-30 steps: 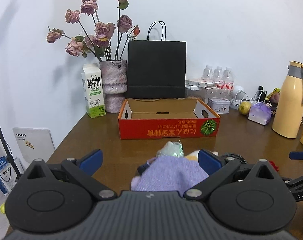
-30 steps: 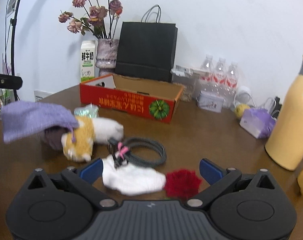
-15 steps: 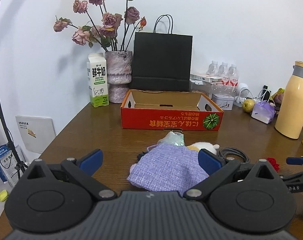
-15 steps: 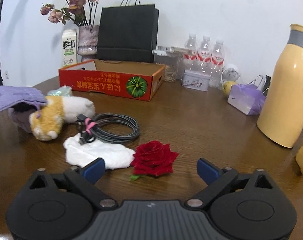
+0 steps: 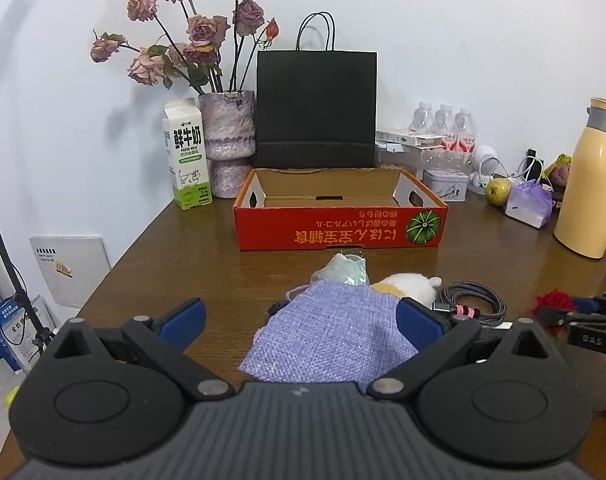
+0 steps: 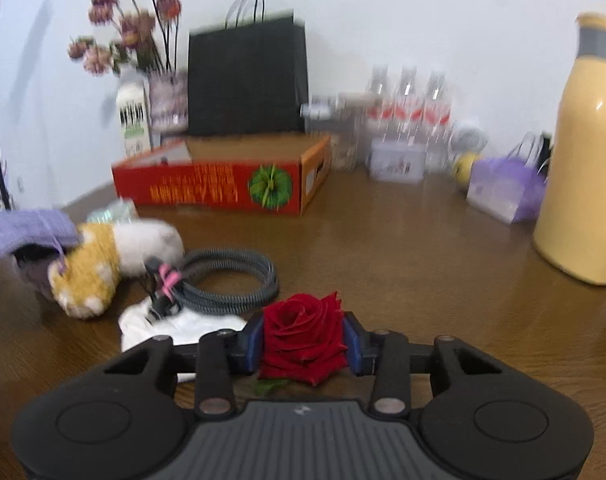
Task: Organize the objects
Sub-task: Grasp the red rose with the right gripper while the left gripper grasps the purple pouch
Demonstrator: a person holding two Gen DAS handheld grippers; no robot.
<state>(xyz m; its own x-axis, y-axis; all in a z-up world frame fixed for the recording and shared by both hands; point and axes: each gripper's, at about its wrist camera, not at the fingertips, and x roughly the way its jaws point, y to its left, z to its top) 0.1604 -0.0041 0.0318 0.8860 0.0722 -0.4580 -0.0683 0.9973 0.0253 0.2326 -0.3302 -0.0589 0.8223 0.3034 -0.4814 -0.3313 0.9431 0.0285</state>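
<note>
My right gripper (image 6: pixel 305 344) is shut on a red rose (image 6: pixel 305 338), low over the brown table; the rose also shows in the left wrist view (image 5: pixel 554 303). My left gripper (image 5: pixel 301 322) is open, its jaws wide apart around a purple cloth pouch (image 5: pixel 331 338) that lies on the table, also in the right wrist view (image 6: pixel 21 230). Beyond the pouch lie a yellow-white plush toy (image 6: pixel 115 258), a coiled grey cable (image 6: pixel 227 276), a white cloth (image 6: pixel 175 326) and a pale green packet (image 5: pixel 343 270). An open red cardboard box (image 5: pixel 339 216) stands further back, empty.
At the back stand a milk carton (image 5: pixel 187 154), a vase of dried roses (image 5: pixel 227 146), a black paper bag (image 5: pixel 317 108), water bottles (image 5: pixel 445 126), a tin (image 5: pixel 447 190) and a purple bag (image 5: pixel 529 202). A yellow thermos (image 6: pixel 583 156) stands at the right.
My right gripper has moved forward and closed on the red rose, which lay free on the table before. My left gripper has drawn back a little from the pouch, still open.
</note>
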